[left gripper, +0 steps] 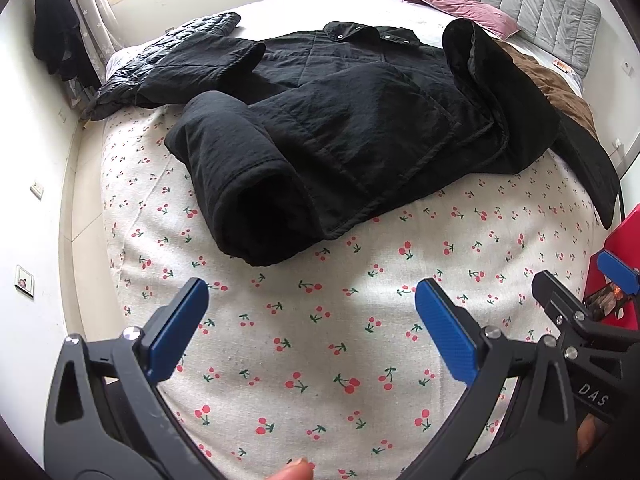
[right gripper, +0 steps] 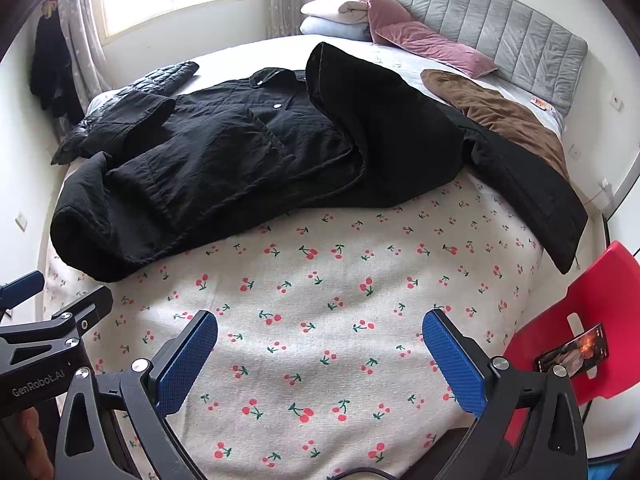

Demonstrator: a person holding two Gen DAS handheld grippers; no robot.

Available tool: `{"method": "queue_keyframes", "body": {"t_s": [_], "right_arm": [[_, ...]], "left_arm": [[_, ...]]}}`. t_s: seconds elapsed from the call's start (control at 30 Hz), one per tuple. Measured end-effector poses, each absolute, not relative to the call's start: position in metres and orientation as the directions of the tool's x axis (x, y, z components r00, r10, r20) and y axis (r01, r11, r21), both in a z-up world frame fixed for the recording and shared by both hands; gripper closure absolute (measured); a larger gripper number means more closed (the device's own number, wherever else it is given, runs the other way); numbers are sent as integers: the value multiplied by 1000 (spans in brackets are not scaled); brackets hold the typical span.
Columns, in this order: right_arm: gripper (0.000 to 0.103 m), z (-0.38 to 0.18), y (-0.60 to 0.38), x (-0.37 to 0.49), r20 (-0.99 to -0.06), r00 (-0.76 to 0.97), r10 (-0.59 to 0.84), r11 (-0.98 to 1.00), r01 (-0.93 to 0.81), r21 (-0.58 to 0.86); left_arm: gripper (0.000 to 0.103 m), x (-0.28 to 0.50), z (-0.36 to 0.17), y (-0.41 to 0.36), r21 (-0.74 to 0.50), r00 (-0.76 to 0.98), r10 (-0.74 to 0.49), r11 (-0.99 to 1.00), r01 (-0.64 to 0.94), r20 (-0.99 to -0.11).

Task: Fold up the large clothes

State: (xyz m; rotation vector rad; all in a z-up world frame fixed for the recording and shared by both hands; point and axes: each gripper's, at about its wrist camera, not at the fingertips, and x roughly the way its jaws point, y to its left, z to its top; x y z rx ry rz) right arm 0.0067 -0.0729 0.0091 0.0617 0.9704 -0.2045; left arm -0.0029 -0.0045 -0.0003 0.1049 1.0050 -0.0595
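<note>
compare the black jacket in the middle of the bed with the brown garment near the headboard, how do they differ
The black jacket is spread out, collar toward the headboard, with a sleeve folded in; the brown garment lies as a crumpled strip. The black jacket takes up far more of the bed than the brown garment. The black jacket rests partly on the cherry-print sheet; the brown garment lies nearer the grey headboard. Both lie untouched, away from the open grippers.

Cloth, plastic & metal, mostly matt
Black jacket (left gripper: pixel 360 120) was matt crinkled quilted cloth; cherry-print sheet (left gripper: pixel 320 340) coarse woven; gripper pads (right gripper: pixel 452 364) textured blue, arms matt black w/ shiny metal screws; red chair (right gripper: pixel 592 300) smooth glossy plastic
</note>
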Motion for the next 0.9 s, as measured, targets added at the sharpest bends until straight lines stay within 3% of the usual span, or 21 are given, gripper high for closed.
{"method": "queue_keyframes", "body": {"t_s": [0.9], "right_arm": [[0,11,-71,7,-821,554,-142,980,196,-37]], "left_arm": [[0,-2,-1,-2,60,531,-1,993,97,-848]]}}
